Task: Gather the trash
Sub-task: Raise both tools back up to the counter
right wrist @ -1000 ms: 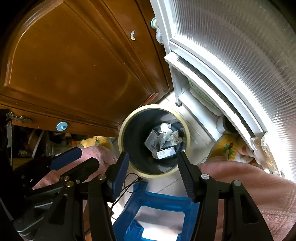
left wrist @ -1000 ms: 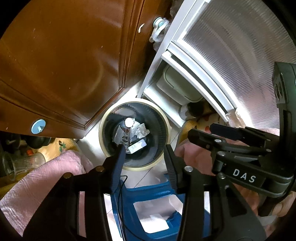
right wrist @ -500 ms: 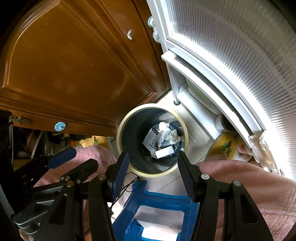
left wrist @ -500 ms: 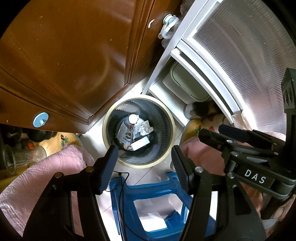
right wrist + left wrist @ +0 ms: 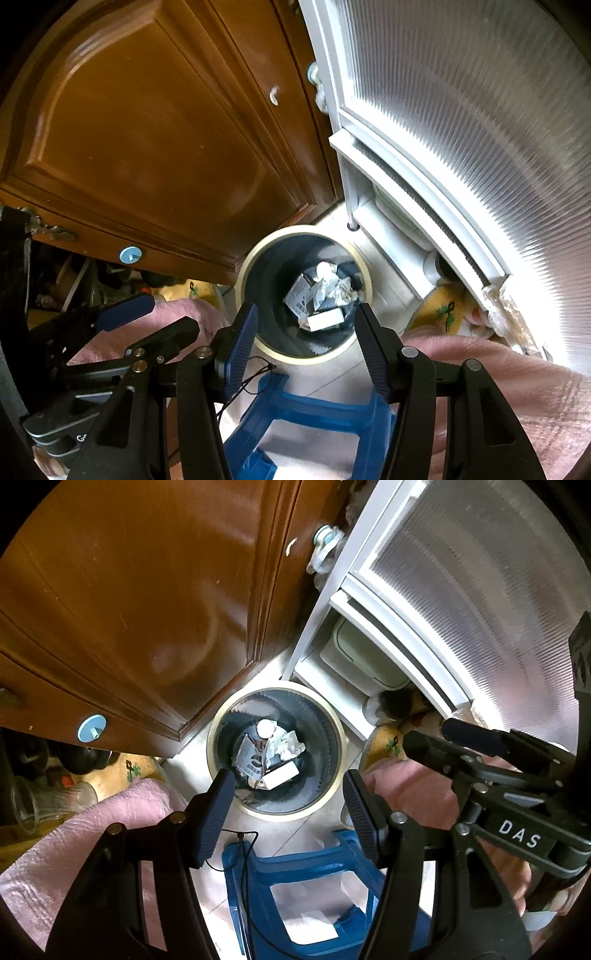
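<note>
Both tools hang over the round bin [image 5: 334,779], pointing steeply down into it. The left gripper [image 5: 288,805] has just been opening its jaws, and nothing sits between them now; they stand apart with only the bin's mouth showing in the gap. The right gripper [image 5: 304,341] is likewise spread and empty, its blue pads [image 5: 238,343] clear of everything.

The trash [image 5: 271,751] lies at the bottom of the bin, straight ahead of and well below both sets of fingertips: a crumpled tissue, a flat white box, a torn grey wrapper and a small white cap, piled loosely together. From what the views show, this round of dropping looks finished (whether more litter waits elsewhere cannot be told from here).

The risks I judge from this point are mostly of clutter. A thin black cord [image 5: 240,845] loops just behind the left gripper's fingertips, near the blue stool [image 5: 295,867]; a careless pull away could snag it on a finger. The stool itself sits close under both tools, beside the bin, so a low sweep backwards might knock it or tip the bin against the wooden cabinet door [image 5: 147,609]. The two tools are also near each other, the right one's frame showing off to the right of the left gripper, and turning away together could make them clash. A glass vase [image 5: 33,801] stands off to the left, well apart, but within reach of a wide swing.
</note>
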The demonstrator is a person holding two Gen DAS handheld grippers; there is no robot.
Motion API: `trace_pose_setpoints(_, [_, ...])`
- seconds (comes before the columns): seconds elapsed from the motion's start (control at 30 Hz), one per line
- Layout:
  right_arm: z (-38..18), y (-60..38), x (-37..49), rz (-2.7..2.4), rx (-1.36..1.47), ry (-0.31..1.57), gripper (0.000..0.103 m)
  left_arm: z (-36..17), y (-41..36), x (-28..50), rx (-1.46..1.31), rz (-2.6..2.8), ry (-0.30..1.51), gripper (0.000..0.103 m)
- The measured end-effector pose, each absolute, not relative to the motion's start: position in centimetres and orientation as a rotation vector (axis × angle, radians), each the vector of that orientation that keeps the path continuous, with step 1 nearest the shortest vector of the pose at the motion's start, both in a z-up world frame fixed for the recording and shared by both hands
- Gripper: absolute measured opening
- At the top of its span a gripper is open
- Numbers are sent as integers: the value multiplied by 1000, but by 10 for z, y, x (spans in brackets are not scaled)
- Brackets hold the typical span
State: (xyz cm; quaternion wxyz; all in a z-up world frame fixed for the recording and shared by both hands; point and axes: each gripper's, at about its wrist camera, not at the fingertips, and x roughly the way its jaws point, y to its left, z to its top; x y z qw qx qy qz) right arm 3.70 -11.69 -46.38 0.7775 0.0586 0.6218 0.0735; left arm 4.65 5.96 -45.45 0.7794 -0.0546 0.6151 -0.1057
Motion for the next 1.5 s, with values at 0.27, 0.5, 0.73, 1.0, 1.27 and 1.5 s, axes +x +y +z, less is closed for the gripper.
trace_pose_setpoints(0.27, [-421, -110, 17, 218, 106, 1216, 56, -423, 59, 33, -106, -235, 1256, 58])
trace_pose_setpoints(0.5, [-366, -110, 3, 266, 105, 1099, 56, -358, 59, 27, -120, -272, 1150, 58])
trace_pose_setpoints(0.73, [-282, -131, -5, 267, 119, 944, 56, -261, 55, 27, -98, -326, 1004, 58])
trace_pose_setpoints(1.0, [-162, -158, 0, 229, 91, 789, 56, -158, 44, 47, -51, -379, 892, 62])
trace_pose_setpoints(1.27, [-74, -208, 41, 148, 131, 778, 56, -58, 28, 90, 34, -405, 789, 75])
trace_pose_setpoints(1.5, [-9, -259, 99, 83, 119, 771, 67, -4, 9, 155, 74, -402, 795, 80])
